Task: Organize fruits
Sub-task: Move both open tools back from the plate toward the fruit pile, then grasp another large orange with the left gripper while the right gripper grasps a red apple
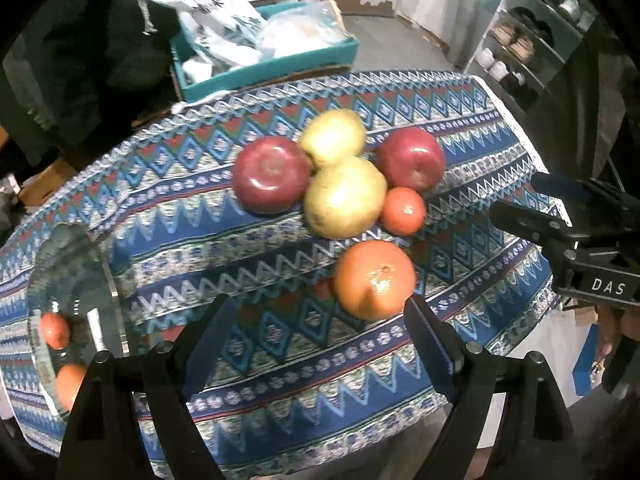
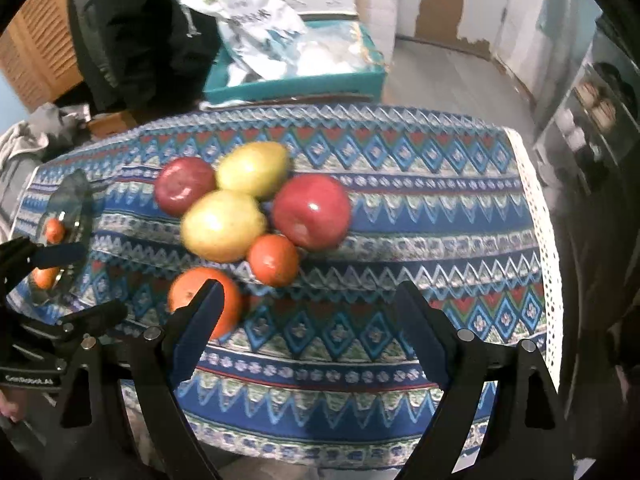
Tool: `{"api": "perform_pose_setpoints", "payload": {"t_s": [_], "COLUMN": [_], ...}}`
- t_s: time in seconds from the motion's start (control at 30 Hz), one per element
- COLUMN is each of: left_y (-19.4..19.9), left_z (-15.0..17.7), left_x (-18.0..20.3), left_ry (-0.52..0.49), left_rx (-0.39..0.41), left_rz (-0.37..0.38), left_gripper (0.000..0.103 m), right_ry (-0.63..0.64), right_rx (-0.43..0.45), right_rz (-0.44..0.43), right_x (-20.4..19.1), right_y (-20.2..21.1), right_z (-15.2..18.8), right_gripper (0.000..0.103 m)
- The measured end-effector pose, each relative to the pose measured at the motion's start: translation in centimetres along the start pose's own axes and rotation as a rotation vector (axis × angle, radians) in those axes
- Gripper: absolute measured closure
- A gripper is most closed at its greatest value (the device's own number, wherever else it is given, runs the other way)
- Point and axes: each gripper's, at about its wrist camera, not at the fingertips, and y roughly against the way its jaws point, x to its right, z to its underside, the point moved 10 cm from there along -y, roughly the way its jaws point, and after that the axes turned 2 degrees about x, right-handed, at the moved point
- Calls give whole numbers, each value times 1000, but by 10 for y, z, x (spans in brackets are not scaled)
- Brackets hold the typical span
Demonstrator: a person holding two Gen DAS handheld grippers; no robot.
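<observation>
- Fruit pile [image 1: 344, 196] sits mid-bench [image 1: 460, 120] on patterned cloth.
- Glass bowl [image 1: 68, 280], left of pile, holds two oranges.
- Left tongs [image 1: 320, 332] and right tongs [image 2: 308, 316] gape wide, empty, near the pile.

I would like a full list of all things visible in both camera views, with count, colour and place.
apples: two, dark red, either side of the fruit cluster on the cloth
pears: two, yellow-green, middle of the cluster, touching
large orange: one, orange, nearest the grippers
small orange fruit: one, between the pears and the right apple
glass dish: one, clear, left end, two small orange fruits inside
tablecloth: one, blue patterned
teal box: one, behind the table, holds bags
left gripper: open, empty
right gripper: open, empty
</observation>
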Motion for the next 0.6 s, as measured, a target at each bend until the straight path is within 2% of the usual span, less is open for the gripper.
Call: {"api": "perform_pose_setpoints", "payload": {"t_s": [0.17,0.37,0.6], "left_y": [-21,-48,-73], "left_z": [0,1,-1], "left_x": [14,21,28], "left_ry": [5,61,83], "left_rx": [-39,-96,-133], "left_rz": [24,58,66], "left_gripper": [16,16,16], "right_ry": [-35,-69,-83], "right_rx": [-23,-56,-92], "right_rz": [8,7,10], "right_x": [20,39,50], "right_y": [-9,-24,-40], "right_z": [9,20,31], "right_gripper": [17,17,17]}}
